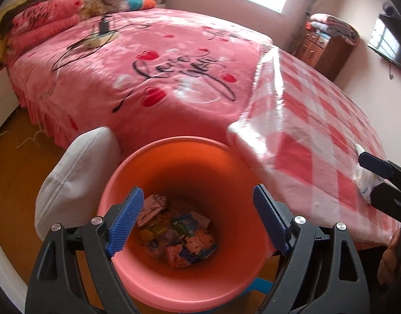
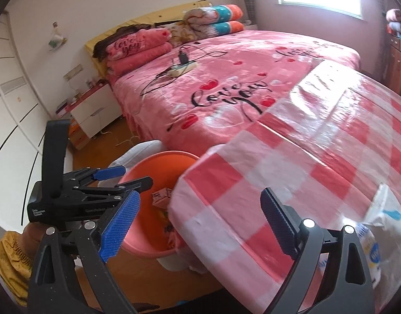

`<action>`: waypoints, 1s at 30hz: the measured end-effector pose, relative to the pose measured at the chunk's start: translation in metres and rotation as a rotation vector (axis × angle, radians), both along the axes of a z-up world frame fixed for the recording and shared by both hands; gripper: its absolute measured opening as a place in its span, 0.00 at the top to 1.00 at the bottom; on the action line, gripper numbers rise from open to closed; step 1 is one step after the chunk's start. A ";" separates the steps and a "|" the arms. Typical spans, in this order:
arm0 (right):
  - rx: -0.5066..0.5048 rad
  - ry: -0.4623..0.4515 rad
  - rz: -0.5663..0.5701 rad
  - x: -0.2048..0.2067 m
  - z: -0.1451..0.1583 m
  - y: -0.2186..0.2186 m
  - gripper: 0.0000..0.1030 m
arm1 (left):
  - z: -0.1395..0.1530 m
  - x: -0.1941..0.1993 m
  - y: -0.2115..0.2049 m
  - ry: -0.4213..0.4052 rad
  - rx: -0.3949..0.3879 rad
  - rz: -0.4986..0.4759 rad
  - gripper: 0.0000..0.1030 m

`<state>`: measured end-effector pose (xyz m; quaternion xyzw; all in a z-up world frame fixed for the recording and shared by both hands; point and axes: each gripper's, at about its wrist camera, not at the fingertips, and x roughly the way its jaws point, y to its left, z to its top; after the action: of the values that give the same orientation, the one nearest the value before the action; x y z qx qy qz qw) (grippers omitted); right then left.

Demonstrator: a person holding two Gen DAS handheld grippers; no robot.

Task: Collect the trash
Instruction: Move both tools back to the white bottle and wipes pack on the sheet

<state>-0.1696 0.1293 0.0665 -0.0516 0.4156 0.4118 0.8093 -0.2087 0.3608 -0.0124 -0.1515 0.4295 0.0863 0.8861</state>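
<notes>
Left gripper [image 1: 197, 219] hovers directly over the round salmon-orange plastic bin [image 1: 158, 285], fingers spread wide with nothing between them. The bin stands on the floor against the foot of the bed, beside a pale grey cushion [image 1: 74, 172].

Bin contents: a loose heap of crumpled printed wrappers and small cartons [image 1: 176, 233] at the bottom, covering only the base; plenty of room above. Judgement: several pieces are already collected.

Right gripper [image 2: 200, 225] sits over the red-and-white checked plastic sheet [image 2: 318, 157] spread over the foot of the pink "Love you" bed cover [image 2: 226, 73]. Its fingers are likewise released, holding nothing. In the left wrist view the right gripper's tips point at the sheet's edge.

Remaining trash visible: one white crumpled plastic wrapper with blue and yellow print [image 2: 383, 225], lying on the checked sheet just beside the right gripper's right finger [image 2: 279, 225], partly hidden behind it. Contact cannot be told. No other loose litter is visible on the sheet, though the view is blurred.

Judgement: task well along; at least this one wrapper is left to pick up and drop in the bin. A white power strip with charger [image 2: 183, 66] further up the bed is not trash.
</notes>
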 end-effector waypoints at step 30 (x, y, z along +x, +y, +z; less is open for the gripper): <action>0.107 -0.022 -0.170 0.005 0.015 -0.118 0.08 | 0.040 0.024 -0.114 -0.018 0.006 -0.155 0.16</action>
<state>-0.1643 0.0117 0.0812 0.0226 0.3871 0.3626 0.8475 -0.1842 0.2465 0.0281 -0.1160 0.4317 0.0173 0.8944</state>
